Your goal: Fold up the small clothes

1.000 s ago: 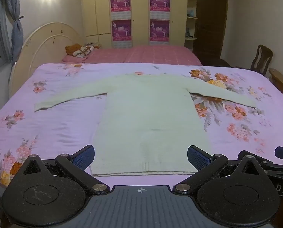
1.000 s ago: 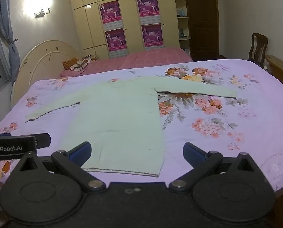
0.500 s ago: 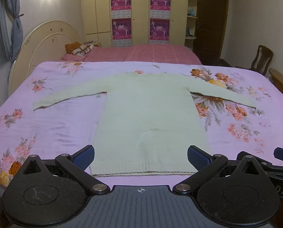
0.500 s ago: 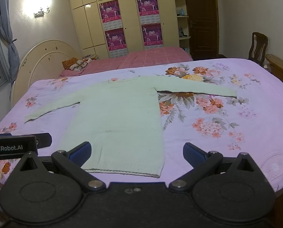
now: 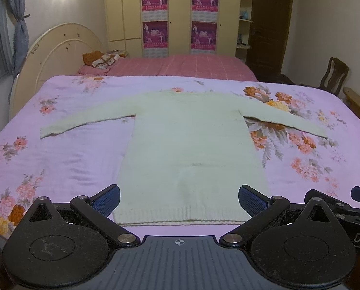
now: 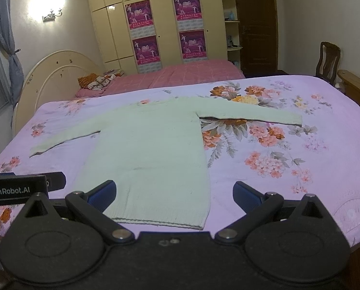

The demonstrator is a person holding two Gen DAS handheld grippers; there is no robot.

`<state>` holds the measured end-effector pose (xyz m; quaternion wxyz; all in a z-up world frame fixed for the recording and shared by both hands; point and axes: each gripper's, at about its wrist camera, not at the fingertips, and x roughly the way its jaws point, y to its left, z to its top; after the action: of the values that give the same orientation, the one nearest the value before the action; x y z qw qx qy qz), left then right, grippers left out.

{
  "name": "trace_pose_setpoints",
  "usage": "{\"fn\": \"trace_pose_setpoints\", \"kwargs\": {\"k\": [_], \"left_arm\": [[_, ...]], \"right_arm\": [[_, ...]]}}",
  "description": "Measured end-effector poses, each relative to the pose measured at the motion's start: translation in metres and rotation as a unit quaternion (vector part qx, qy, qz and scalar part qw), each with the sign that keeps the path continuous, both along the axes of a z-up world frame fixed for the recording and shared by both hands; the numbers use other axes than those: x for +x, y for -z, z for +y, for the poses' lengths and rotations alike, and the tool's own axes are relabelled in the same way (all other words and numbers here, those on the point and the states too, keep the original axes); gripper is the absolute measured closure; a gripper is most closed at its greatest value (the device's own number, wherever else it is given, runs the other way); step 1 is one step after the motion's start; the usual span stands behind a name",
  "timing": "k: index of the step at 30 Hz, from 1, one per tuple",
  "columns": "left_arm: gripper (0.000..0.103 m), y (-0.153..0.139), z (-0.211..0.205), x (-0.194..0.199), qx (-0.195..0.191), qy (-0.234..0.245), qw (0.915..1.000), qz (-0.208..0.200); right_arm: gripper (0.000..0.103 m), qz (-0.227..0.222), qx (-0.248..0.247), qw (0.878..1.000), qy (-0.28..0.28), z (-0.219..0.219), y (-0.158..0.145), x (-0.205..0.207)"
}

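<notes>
On the far left of your view, a grey-blue curtain hangs tied beside the window, and next to it a cream arched headboard stands against the wall. At the near left corner of the bed your left gripper hovers low over the front edge, its blue-padded fingers spread wide with nothing between them. Straight ahead of it lies the pale green sweater, spread flat and face up on the lilac floral bedspread. Its ribbed hem sits near the front edge, just beyond your fingertips, and its neck points away from you. The left sleeve stretches out towards the headboard side; the right sleeve runs out over the orange flower print.

Moving right, your right gripper is held level with the left one, jaws likewise wide apart and empty. From its camera the sweater's hem corner lies between the two fingers, with the cloth untouched. The side of your left gripper shows at that view's left edge.

Behind the bed, a second bed with a pink checked cover stands before cream wardrobes bearing four magenta posters. Furthest right, a dark wooden chair stands near a brown door.
</notes>
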<state>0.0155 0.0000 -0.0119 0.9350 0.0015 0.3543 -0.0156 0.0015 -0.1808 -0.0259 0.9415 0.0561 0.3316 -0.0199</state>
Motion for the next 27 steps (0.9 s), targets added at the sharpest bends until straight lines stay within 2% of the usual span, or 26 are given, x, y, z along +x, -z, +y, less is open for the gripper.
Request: {"fn": "trace_pose_setpoints", "kwargs": {"k": [4,18,27], "left_arm": [[0.0,-0.001,0.002,0.005,-0.023,0.001,0.9997,-0.009],[0.0,0.012,0.011,0.033,-0.005,-0.005,1.0,0.004],[0.0,0.027,0.016,0.073,-0.008,0.005,1.0,0.003]], "right_arm": [[0.001,0.002,-0.001,1.0,0.002,-0.001,0.001,0.004],[0.001,0.004,-0.011,1.0,0.009,0.004,0.01,0.024],[0.001,0.006,-0.014,1.0,0.018,0.001,0.021,0.047]]}}
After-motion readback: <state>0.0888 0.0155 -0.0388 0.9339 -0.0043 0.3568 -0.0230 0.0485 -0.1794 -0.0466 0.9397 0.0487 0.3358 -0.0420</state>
